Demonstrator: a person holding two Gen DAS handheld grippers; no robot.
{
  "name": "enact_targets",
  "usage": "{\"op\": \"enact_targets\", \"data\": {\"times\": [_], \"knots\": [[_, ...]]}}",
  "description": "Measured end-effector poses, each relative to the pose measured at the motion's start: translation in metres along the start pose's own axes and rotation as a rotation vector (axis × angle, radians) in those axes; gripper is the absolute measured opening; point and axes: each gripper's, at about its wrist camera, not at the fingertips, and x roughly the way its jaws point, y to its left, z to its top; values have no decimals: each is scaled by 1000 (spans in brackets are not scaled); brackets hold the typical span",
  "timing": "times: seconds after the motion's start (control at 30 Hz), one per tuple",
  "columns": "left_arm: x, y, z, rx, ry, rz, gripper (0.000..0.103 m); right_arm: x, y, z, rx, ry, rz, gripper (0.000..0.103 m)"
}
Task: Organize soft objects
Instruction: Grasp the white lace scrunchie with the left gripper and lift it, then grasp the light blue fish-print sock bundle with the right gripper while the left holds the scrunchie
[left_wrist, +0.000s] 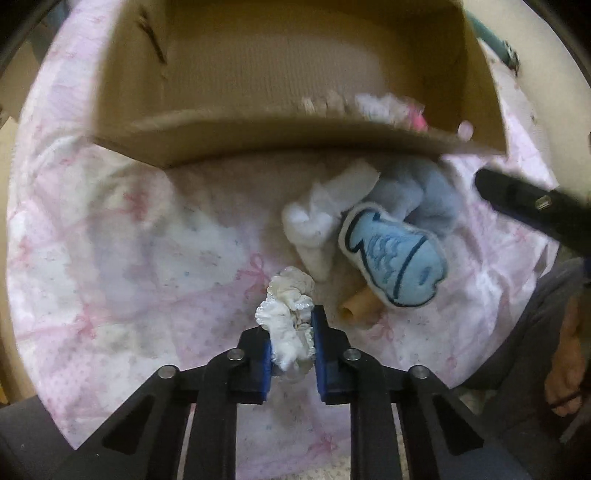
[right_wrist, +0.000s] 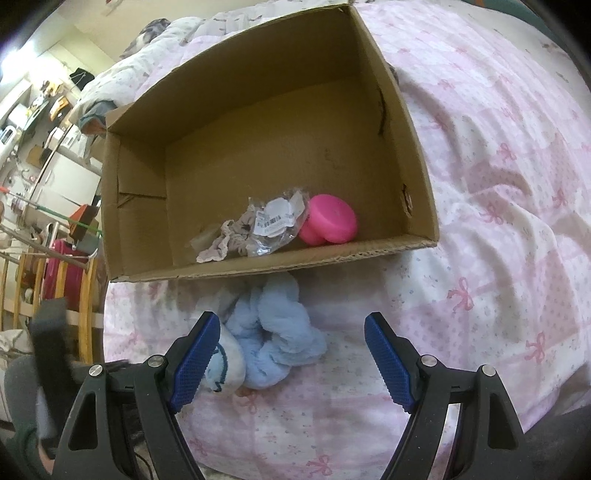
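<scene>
My left gripper (left_wrist: 291, 332) is shut on a white lacy scrunchie (left_wrist: 286, 314), held above the pink bedsheet. Ahead of it lie a white cloth (left_wrist: 317, 218), a blue fish plush (left_wrist: 395, 254), a fluffy blue scrunchie (left_wrist: 424, 195) and a small tan tube (left_wrist: 356, 308), all just in front of the open cardboard box (left_wrist: 295, 133). My right gripper (right_wrist: 291, 354) is open, hovering over the blue scrunchie (right_wrist: 280, 336), with the fish plush (right_wrist: 225, 365) by its left finger. In the cardboard box (right_wrist: 417, 184) lie a pink round object (right_wrist: 328, 219), a plastic packet (right_wrist: 280, 221) and a grey cloth (right_wrist: 225, 240).
The bed is covered with a pink bow-patterned sheet (right_wrist: 498, 221). The other gripper's black body (left_wrist: 532, 206) shows at right in the left wrist view. A person's leg and foot (left_wrist: 565, 350) are at the bed's right edge. Wooden furniture and shelves (right_wrist: 44, 184) stand beyond the bed.
</scene>
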Motion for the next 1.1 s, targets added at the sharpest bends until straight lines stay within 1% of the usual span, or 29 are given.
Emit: {"op": "enact_targets", "data": {"times": [0.07,0.13,0.17,0.23,0.3,0.33,0.37,0.4,0.47,0.57,0.63,0.67,0.73,0.8,0.87,0.93,0.97,1.0,1.03,1.07,1.1], "knots": [[-22,2,-1,-11,-32,9,16,-1,-3,0,16,0,13,85],[-49,4,-4,-14,-86,39,16,-2,-8,0,40,4,44,85],[-62,5,-6,-7,-118,69,16,-1,-9,0,52,16,67,85],[-76,9,-9,-10,-163,109,16,5,-11,-1,81,46,121,85],[-81,14,-14,-36,-196,115,16,7,-5,-2,78,50,155,85],[-81,20,-14,-54,-205,115,16,6,4,-3,34,46,149,86],[-80,23,-15,-70,-207,115,16,5,13,-5,-21,40,127,93],[-77,26,-16,-84,-205,117,16,5,24,-9,-84,34,95,103],[-73,29,-16,-98,-203,114,16,11,41,-18,-182,45,41,103],[-76,33,-13,-104,-214,89,17,32,55,-29,-295,112,-67,103],[-74,29,-14,-101,-218,83,17,46,58,-31,-343,147,-132,103],[-73,28,-14,-98,-218,81,17,52,57,-29,-348,156,-156,103],[-72,26,-14,-97,-219,83,17,60,53,-24,-321,184,-152,103],[-71,28,-14,-101,-219,82,17,65,45,-18,-265,207,-108,103],[-71,30,-14,-114,-218,76,17,68,40,-13,-224,207,-75,103],[-70,32,-13,-128,-214,70,17,70,40,-12,-226,207,-70,103],[-70,33,-13,-134,-212,67,17,72,42,-12,-239,204,-73,100],[-69,34,-12,-140,-210,62,17,73,44,-12,-254,201,-70,85],[-69,35,-11,-146,-208,57,17,73,47,-11,-269,200,-72,80],[-68,35,-11,-148,-207,55,17,72,49,-12,-279,192,-72,71],[-68,35,-10,-147,-206,55,17,69,51,-13,-289,182,-61,55]]}}
